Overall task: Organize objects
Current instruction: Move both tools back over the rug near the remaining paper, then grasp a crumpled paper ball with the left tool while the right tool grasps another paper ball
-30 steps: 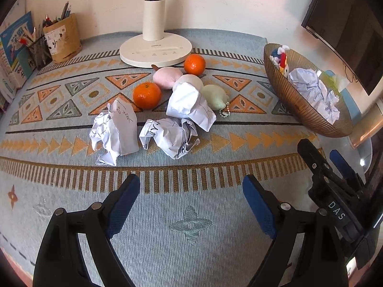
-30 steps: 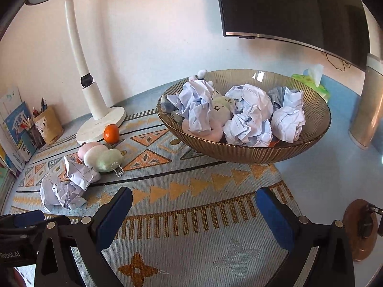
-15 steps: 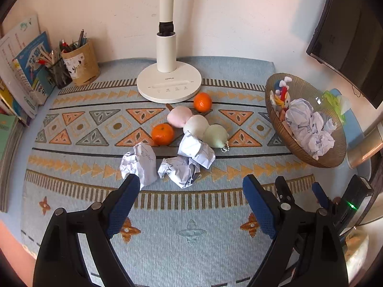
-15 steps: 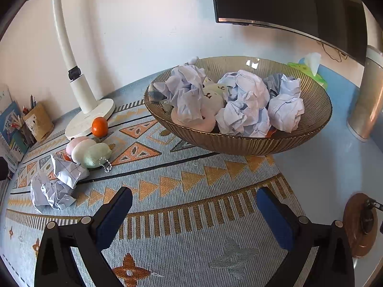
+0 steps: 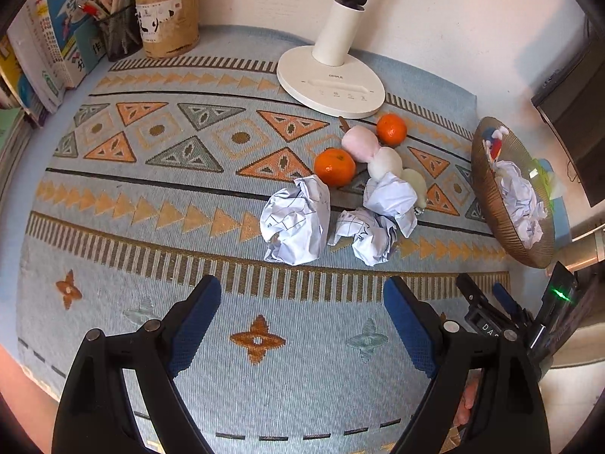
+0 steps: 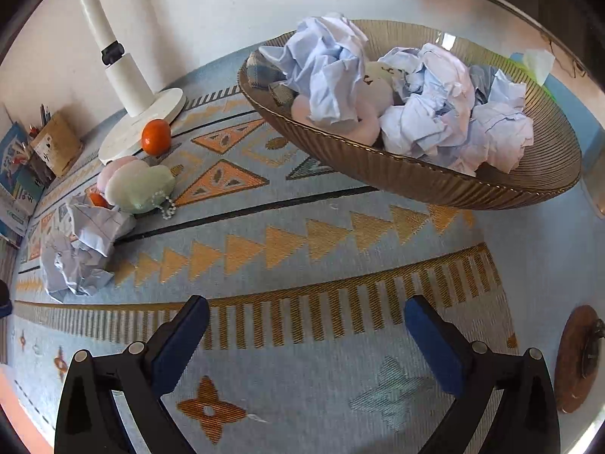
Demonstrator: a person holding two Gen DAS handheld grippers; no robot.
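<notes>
Three crumpled paper balls (image 5: 297, 223) lie mid-mat, beside two oranges (image 5: 334, 167) and pink, white and green plush toys (image 5: 383, 160). The paper balls (image 6: 81, 253), plush toys (image 6: 140, 185) and one orange (image 6: 155, 136) also show at the left of the right wrist view. A brown ribbed bowl (image 6: 427, 179) at the right holds several crumpled papers (image 6: 446, 113) and toys. My left gripper (image 5: 302, 312) is open and empty, above the mat just in front of the paper balls. My right gripper (image 6: 306, 325) is open and empty, in front of the bowl.
A white lamp base (image 5: 331, 83) stands behind the toys. A pen holder (image 5: 166, 19) and books (image 5: 56, 38) fill the back left corner. A dark monitor (image 5: 578, 113) hangs at the right. A brown coaster (image 6: 578, 359) lies off the mat. The bowl (image 5: 503, 212) sits at the mat's right edge.
The left gripper first pulled back and up, then dropped closer toward the paper balls and swung left. The right gripper moved closer to the bowl. Both stayed open.
</notes>
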